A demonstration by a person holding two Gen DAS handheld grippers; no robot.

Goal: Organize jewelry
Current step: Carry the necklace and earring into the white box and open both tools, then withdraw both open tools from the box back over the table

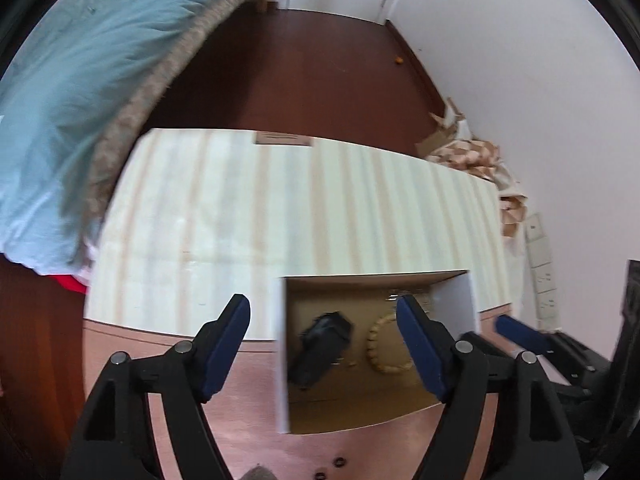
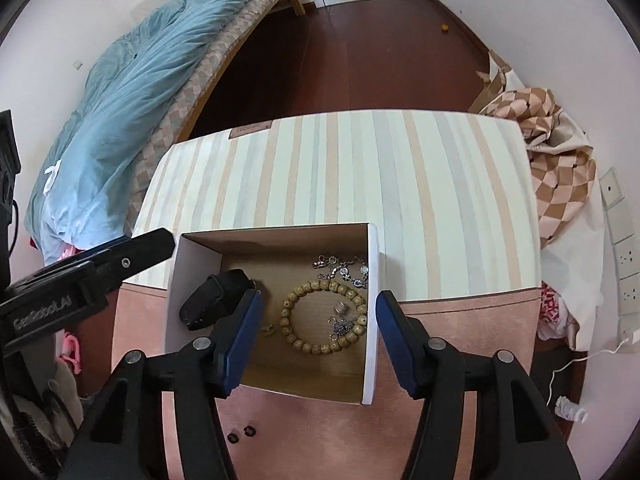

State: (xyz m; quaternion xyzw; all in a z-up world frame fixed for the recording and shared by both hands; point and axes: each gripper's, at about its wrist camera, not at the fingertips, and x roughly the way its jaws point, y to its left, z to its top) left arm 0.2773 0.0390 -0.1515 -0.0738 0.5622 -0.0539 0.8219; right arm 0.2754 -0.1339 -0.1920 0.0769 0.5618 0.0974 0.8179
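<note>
Dark wooden floor [image 2: 360, 60] and white walls frame a striped desk [image 2: 360, 168] with a pink front band, and on it sits an open white cardboard box [image 2: 370, 320], brown inside, straddling the line between stripes and pink. Down in that box lies the jewelry: a tan beaded bracelet [image 2: 324, 316] in a ring on the box floor, a tangle of silver chain pieces [image 2: 344, 270] at its far side touching the beads, a small silver ring [image 2: 342, 308] inside the bead circle, and a black watch-like band [image 2: 214, 300] towards the left wall. Two small dark rings [image 2: 240, 434] rest on the pink band just in front of the box.

Right gripper [image 2: 318, 336] hangs over the box, blue-padded fingers [image 2: 244, 340] spread, nothing between them, one above the box interior and one just outside its right wall. Left gripper [image 1: 326, 350] is also spread wide and empty, straddling the box's left wall. A bed with a teal blanket [image 2: 132, 108] lies off left; checked cloth [image 2: 560, 168] is heaped at right.
</note>
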